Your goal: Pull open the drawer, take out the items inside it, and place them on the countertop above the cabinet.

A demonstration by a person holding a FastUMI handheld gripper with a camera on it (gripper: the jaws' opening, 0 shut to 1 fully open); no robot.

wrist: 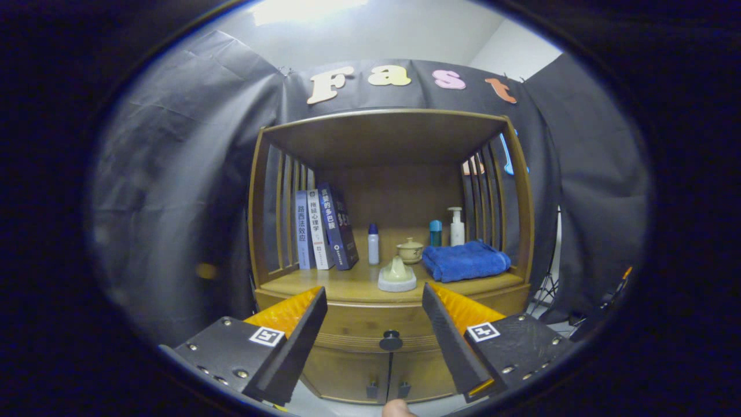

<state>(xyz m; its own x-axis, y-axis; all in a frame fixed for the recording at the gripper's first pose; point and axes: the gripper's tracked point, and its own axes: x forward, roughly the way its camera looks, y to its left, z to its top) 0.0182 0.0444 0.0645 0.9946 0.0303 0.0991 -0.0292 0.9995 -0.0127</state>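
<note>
One drawer [391, 331] sat in the wooden cabinet [389, 359] just under the counter [347, 285], and it was pushed fully in, its front flush with the cabinet face and its dark round knob [391, 340] facing the camera. The tool [375, 333] was held back from the cabinet with its fingers spread wide and nothing between them; the knob lay ahead of them, in line with the gap, and clear of both.

Several things already stood on the counter: three books [324, 229] leaning at the left, a small white bottle [373, 244], a lidded ceramic cup [410, 250], a pale cone-shaped ornament on a round base [397, 275], a folded blue towel [466, 260], a teal-capped bottle [435, 233] and a pump bottle [457, 226] behind it. Whether any of these had come out of the drawer could not be told, and what the drawer held was hidden behind its closed front.

As I judged it, the scene fitted two stages equally: a drawer yet to be pulled, with its contents inside, or a drawer emptied onto the counter and closed again. The two lower cabinet doors [370, 379] were shut as well.
</note>
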